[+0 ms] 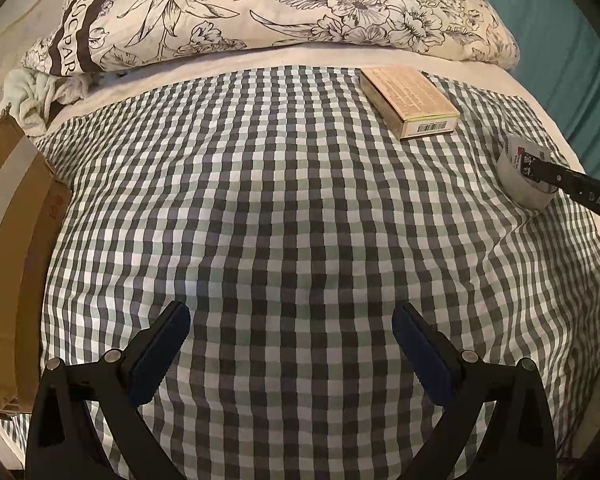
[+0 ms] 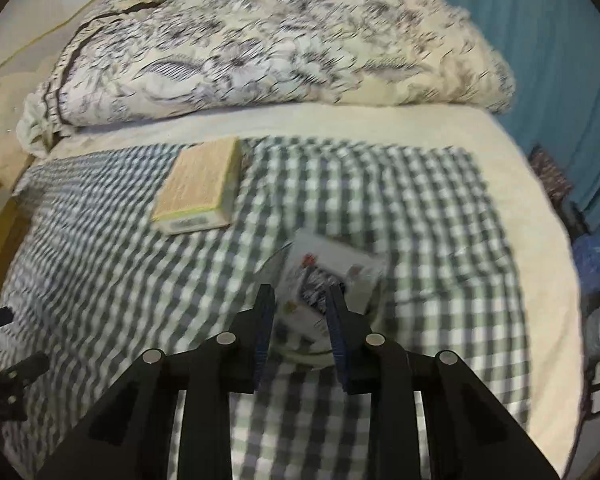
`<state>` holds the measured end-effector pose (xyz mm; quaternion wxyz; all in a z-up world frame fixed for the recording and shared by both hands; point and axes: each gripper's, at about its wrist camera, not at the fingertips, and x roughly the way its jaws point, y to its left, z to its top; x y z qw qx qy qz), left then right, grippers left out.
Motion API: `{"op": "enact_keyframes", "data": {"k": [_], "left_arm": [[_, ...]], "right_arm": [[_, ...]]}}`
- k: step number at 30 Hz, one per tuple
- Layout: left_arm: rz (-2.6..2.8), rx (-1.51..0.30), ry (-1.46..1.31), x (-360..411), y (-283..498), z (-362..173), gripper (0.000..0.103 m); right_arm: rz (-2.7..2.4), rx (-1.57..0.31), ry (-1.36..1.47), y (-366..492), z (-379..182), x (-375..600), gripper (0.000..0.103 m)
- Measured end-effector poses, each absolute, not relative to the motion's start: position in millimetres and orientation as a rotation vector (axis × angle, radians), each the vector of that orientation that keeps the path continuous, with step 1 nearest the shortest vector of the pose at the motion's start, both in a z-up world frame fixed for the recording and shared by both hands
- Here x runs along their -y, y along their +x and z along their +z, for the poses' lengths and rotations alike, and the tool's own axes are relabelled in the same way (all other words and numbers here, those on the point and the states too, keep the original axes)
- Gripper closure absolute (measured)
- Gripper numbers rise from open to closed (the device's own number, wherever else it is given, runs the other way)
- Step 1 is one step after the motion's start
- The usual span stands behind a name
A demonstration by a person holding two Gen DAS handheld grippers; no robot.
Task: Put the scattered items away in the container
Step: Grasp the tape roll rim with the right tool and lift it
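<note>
Far out to the left of the left gripper's [image 1: 291, 346] fingers sits the cardboard box [image 1: 16, 240], the likely container, its flap lying over the edge of the checked cloth [image 1: 280, 200]. Those fingers are spread wide with nothing between them, only cloth below. Plenty of open room there: bare checks run all the way ahead to the small printed carton [image 1: 410, 102], which lies ahead and to the right of the fingers, near the cloth's far edge, just short of the floral pillow [image 1: 260, 8].

Over to the right: the right gripper [image 2: 300, 312] is down at the roll of tape [image 2: 332, 276], blurred in its own camera. The fingers are partly closed, straddling the roll's near wall and label. Whether the pads [image 2: 265, 320] are actually pressing it, I can't tell through the blur.

The risks, as I judge them: a thin, round wall could slip or tip out of a shallow pinch, and the soft cloth could bunch and drag along. Just right of those fingers the cloth ends and the mattress edge [image 2: 548, 240] falls away towards clutter by the blue curtain [image 2: 520, 40], so a dropped roll could run off. The carry to the box crosses the whole cloth, past the left gripper.
</note>
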<state>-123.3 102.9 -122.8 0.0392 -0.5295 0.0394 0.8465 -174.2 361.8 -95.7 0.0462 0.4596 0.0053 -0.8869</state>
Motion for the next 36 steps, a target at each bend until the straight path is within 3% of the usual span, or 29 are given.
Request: {"op": "enact_keyframes", "data": {"k": [5, 7, 8, 17, 30, 36], "left_arm": [[2.587, -0.122, -1.637, -102.4, -124.0, -126.8, 0.000], [2.587, -0.121, -1.643, -102.3, -125.2, -128.5, 0.000], [2.584, -0.118, -1.646, -102.5, -125.7, -129.7, 0.000], [2.550, -0.127, -1.661, -109.6, -126.3, -137.0, 0.000], [2.538, -0.116, -1.687, -102.0, -126.9, -143.0, 0.000], [2.540, -0.103, -1.694, -99.3, -129.0, -142.9, 0.000]], "right_arm": [[-2.761, 0.041, 1.416, -176.8, -97.3, -373.4, 0.073], [-2.802, 0.071, 1.376, -174.0, -88.8, -381.1, 0.037], [-2.838, 0.087, 1.347, -172.6, -83.9, -386.1, 0.032], [-2.787, 0.155, 1.352, -198.7, -92.8, -404.3, 0.031], [-2.800, -0.004, 1.256, -183.0, -79.3, -373.6, 0.031], [-2.894, 0.119, 1.411, -194.3, -92.3, -412.1, 0.031]]}}
